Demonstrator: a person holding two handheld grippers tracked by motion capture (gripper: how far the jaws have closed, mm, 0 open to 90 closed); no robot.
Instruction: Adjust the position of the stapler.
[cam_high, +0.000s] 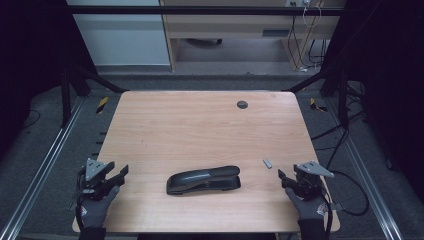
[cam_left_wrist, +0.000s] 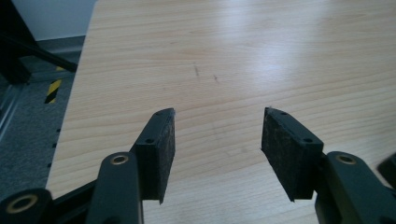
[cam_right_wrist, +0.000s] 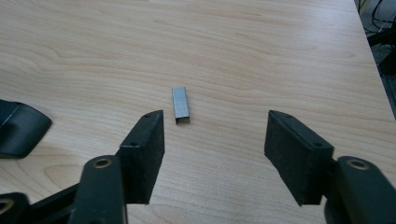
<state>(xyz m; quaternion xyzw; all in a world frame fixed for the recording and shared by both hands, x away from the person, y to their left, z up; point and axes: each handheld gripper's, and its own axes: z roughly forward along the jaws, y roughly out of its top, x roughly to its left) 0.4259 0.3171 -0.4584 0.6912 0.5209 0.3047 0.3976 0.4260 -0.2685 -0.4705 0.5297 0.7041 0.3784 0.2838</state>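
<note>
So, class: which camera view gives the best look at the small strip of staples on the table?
The right gripper view: the strip of staples lies close ahead of the open fingers, its folded metal shape plain. The high view shows it as a tiny grey sliver between the stapler and the right gripper.

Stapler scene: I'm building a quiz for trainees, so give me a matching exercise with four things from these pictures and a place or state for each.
Things:
1. stapler
2. strip of staples
3. left hand-held gripper
4. round dark spot

Places or states:
A. far part of the table, right of middle
B. lying closed at the near middle
C. open over bare wood
D. small and grey, just ahead of the open right hand-held gripper

Pairs: 1-B, 2-D, 3-C, 4-A
</note>
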